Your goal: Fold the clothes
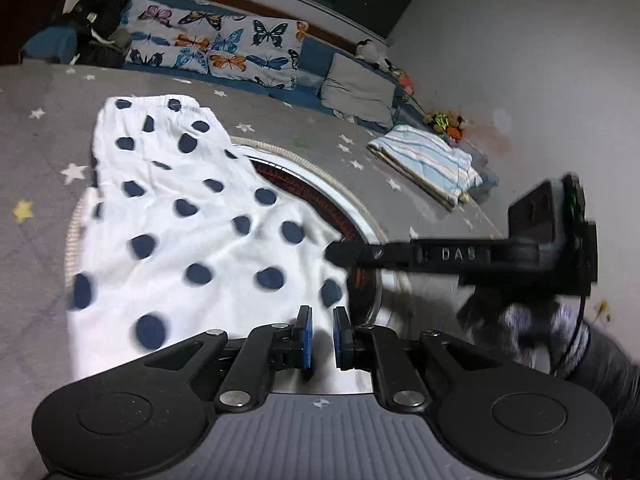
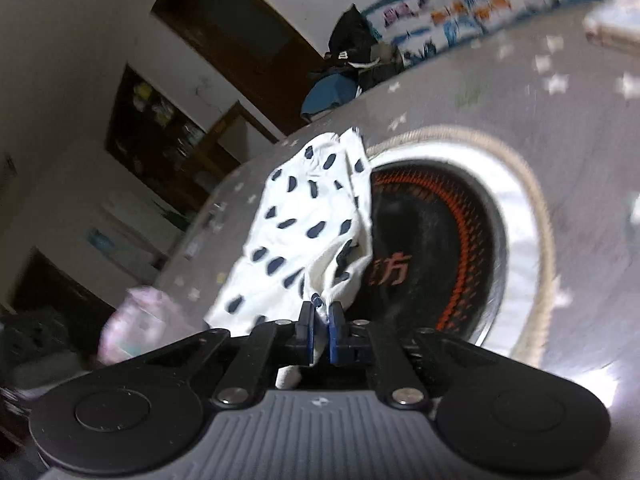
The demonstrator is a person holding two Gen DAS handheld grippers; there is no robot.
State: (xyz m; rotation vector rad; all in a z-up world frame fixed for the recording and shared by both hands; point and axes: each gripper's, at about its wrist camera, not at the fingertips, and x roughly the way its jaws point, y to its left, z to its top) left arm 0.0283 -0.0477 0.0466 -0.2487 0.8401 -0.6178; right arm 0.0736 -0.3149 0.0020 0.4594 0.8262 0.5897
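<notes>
The spotted garment lies across the grey bed. The right tool pinches its corner; the left tool stands open, empty. That thin pinch could slip, collapsing the fold toward six o'clock.

Home bedroom: star-print bed sheet, butterfly pillows at top, wooden shelves mid-left, right-wrist view.

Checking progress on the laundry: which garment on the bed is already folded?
The blue-striped one, a neat stack near the far edge. The polka-dot garment lies spread out, its edge pinched in the right claw.
</notes>
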